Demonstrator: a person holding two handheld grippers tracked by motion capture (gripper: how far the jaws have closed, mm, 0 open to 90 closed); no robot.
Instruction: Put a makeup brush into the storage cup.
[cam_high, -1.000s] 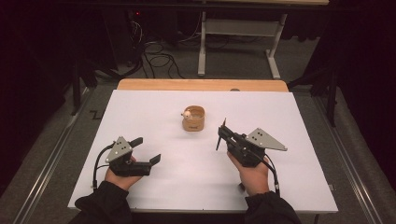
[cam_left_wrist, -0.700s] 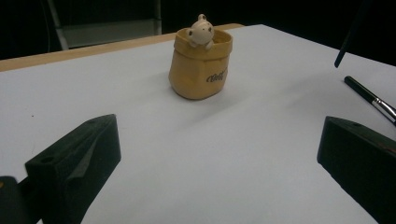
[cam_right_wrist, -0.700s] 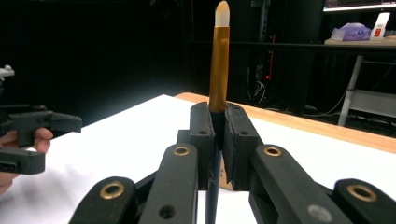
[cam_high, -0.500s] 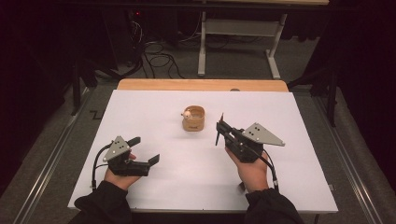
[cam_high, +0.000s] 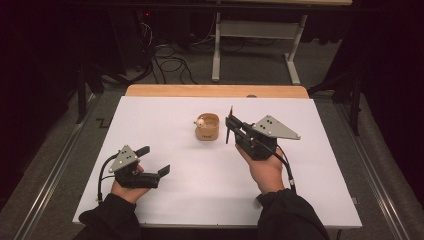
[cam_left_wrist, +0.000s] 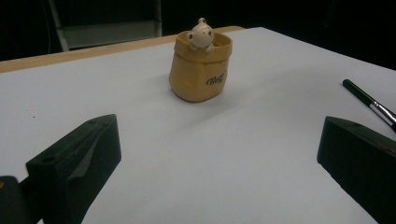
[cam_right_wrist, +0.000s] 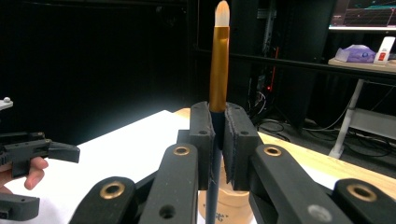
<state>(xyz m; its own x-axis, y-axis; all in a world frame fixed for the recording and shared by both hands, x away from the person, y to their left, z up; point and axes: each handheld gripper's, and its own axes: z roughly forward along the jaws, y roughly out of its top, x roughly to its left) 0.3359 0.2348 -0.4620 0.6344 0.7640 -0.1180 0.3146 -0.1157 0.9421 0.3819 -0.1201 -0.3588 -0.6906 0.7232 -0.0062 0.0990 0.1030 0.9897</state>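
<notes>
A small tan pot (cam_high: 207, 129) shaped like a sack stands mid-table, with a pale little figurine (cam_left_wrist: 201, 33) perched on its rim. My right gripper (cam_high: 233, 126) hovers just right of the pot, shut on a brush (cam_right_wrist: 218, 60) that stands upright with a gold ferrule and a pale tip. The pot (cam_right_wrist: 226, 205) shows below those jaws. Near the front left, my left gripper (cam_high: 156, 160) is open; its jaws have just been opening and nothing is between them. In the left gripper view (cam_left_wrist: 219, 154) it faces the pot (cam_left_wrist: 198, 70), and the brush's black handle (cam_left_wrist: 362, 93) shows at the right.
The white table top (cam_high: 310, 200) ends in a wooden strip (cam_high: 215, 90) along its far edge. Beyond that are cables (cam_high: 170, 65) on the floor and a white frame's legs (cam_high: 255, 35). In the right gripper view the other hand and its gripper (cam_right_wrist: 28, 154) show at far left.
My right gripper has risen with the brush and drifted a little toward the pot. The left hand has stayed in place, its jaws slightly wider.
</notes>
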